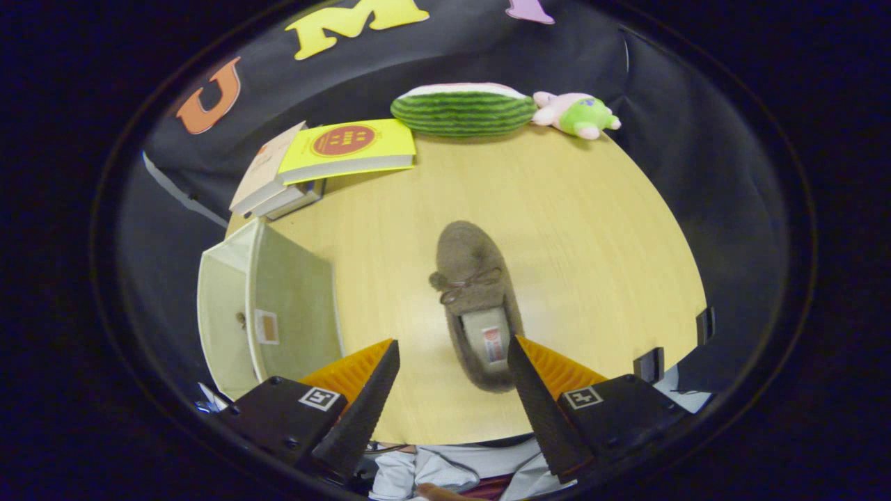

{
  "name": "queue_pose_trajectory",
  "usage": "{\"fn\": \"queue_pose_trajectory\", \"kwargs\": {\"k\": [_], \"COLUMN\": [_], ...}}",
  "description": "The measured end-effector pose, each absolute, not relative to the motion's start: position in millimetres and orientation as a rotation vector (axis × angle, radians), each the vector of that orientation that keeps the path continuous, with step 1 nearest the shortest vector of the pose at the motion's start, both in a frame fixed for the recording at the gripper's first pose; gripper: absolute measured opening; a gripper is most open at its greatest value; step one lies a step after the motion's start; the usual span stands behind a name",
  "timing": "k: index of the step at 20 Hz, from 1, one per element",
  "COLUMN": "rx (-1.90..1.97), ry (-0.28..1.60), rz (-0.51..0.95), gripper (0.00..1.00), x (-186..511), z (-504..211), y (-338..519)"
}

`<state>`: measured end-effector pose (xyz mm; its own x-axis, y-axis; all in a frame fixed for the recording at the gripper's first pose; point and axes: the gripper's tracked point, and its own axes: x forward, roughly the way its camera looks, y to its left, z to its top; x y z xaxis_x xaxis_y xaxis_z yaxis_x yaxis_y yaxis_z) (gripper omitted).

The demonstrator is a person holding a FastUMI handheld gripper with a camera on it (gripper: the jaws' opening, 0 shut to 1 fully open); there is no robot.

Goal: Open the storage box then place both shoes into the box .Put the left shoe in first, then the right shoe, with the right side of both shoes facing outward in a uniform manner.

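A brown furry shoe (477, 299) with a small bow lies on the wooden table (598, 236), toe pointing away from me and heel nearest the fingers. Its heel sits between the two fingertips, closer to the right one. My gripper (454, 351) hovers above the shoe, open, with nothing pressed between its fingers. A pale cream storage box (268, 309) stands to the left of the shoe, beside the left finger, its lid shut with a small pull and a label on the front panel.
A stack of books (327, 160), the top one yellow, lies beyond the box. A watermelon-shaped plush (463, 109) and a pink-and-green soft toy (578, 113) rest at the far table edge. Two dark clips (649, 363) sit on the near right rim. A person's clothing shows below.
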<state>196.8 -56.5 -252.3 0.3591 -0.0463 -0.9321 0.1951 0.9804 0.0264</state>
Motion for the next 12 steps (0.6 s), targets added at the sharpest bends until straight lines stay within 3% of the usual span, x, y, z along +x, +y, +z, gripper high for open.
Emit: {"fn": "queue_pose_trajectory", "kwargs": {"k": [7,12], "rx": [0.136,0.19], "ry": [1.24,1.284], "rz": [-0.175,-0.107], "gripper": [0.97,0.66], "x": [208,209], "z": [-286,-316], "y": [-107,-93]}}
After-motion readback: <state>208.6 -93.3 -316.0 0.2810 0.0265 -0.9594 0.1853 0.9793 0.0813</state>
